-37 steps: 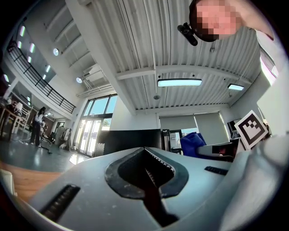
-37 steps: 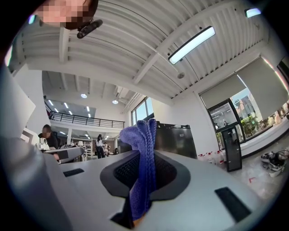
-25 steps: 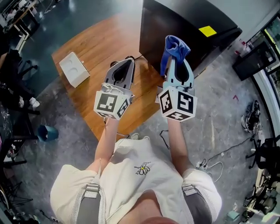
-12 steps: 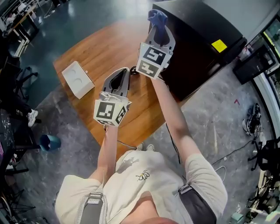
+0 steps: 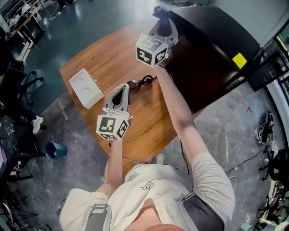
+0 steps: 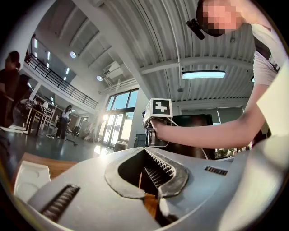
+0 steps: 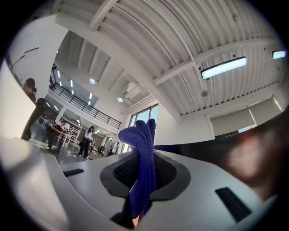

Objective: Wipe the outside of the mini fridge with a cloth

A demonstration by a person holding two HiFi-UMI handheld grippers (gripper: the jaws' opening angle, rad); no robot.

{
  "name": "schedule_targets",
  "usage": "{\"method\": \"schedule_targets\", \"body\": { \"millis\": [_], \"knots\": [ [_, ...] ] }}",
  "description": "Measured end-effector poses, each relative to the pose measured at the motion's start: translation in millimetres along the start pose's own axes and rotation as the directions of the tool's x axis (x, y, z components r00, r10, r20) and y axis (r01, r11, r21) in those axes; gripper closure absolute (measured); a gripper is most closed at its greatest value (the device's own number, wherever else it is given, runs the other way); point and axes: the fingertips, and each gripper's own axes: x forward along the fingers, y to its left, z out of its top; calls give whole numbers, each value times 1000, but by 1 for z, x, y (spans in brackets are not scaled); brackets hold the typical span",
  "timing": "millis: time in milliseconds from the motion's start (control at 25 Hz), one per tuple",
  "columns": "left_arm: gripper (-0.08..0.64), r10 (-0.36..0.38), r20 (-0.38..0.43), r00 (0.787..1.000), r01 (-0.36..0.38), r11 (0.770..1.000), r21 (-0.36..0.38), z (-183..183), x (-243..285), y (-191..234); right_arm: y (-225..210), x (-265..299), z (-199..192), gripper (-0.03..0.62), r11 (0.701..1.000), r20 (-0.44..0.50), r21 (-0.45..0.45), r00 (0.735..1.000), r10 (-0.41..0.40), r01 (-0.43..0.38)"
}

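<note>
Cloth, pinched upright in your right gripper fingers, at mini fridge top corner, fridge face just beyond; left gripper, fingers pressed together, empty, farther from fridge

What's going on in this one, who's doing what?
A person works at a black mini fridge with two handheld grippers. The right gripper has its jaws shut on a blue cloth, held at the fridge's top edge; contact cannot be confirmed. The left gripper hangs over the wooden table, jaws together and empty, near a white box and a coiled black cable.
</note>
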Motion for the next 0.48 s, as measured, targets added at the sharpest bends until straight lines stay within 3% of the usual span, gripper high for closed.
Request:
{"method": "schedule_targets", "body": {
  "millis": [240, 480],
  "knots": [
    [555, 29, -7, 1000, -29, 998, -50, -10, 2, 3, -5, 17, -7, 531, 997, -1, -74, 1000, -21, 21],
    [555, 6, -18, 1000, -7, 999, -53, -19, 10, 1, -14, 21, -8, 531, 995, -5, -76, 998, -61, 61]
  ]
}}
